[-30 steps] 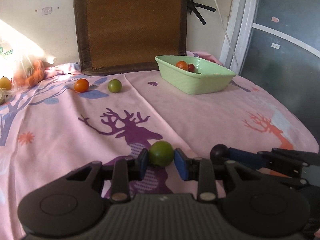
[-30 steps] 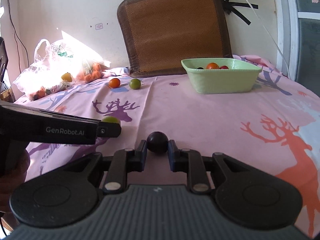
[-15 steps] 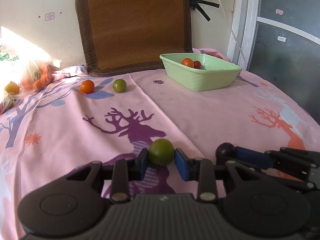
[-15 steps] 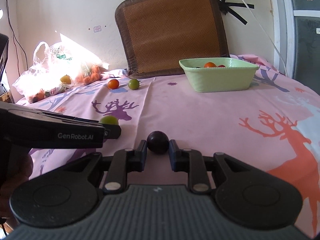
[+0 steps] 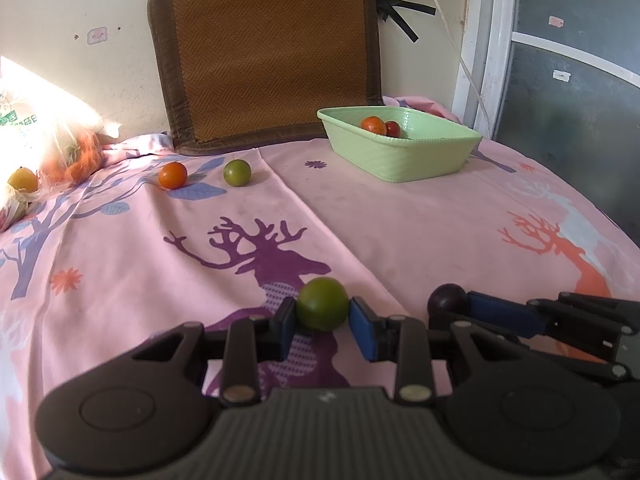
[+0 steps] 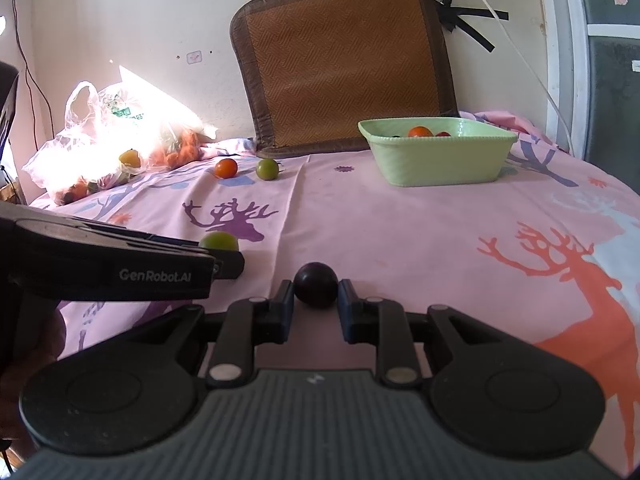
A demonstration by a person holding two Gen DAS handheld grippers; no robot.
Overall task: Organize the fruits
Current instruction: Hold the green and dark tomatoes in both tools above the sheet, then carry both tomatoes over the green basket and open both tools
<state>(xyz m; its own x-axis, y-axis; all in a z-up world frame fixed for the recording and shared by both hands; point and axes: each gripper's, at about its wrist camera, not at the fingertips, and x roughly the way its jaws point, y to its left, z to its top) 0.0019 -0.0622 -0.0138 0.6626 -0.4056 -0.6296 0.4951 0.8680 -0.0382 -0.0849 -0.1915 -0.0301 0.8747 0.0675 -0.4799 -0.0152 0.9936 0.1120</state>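
The left gripper (image 5: 322,325) is clamped on a green fruit (image 5: 322,309), and just beside it the right gripper (image 6: 316,304) is clamped on a dark plum (image 6: 315,284), both low over the pink cloth (image 5: 400,220). Farther back an orange tomato (image 5: 172,175) and a green tomato (image 5: 237,173) lie apart on the cloth. To their right the green basket (image 5: 404,156) holds two reddish fruits, and a bag (image 6: 112,136) of fruit sits at far left.

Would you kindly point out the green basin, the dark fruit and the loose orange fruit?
green basin (image 6: 440,160), right wrist view, front wall.
dark fruit (image 6: 316,284), right wrist view, middle.
orange fruit (image 5: 172,175), left wrist view, middle.
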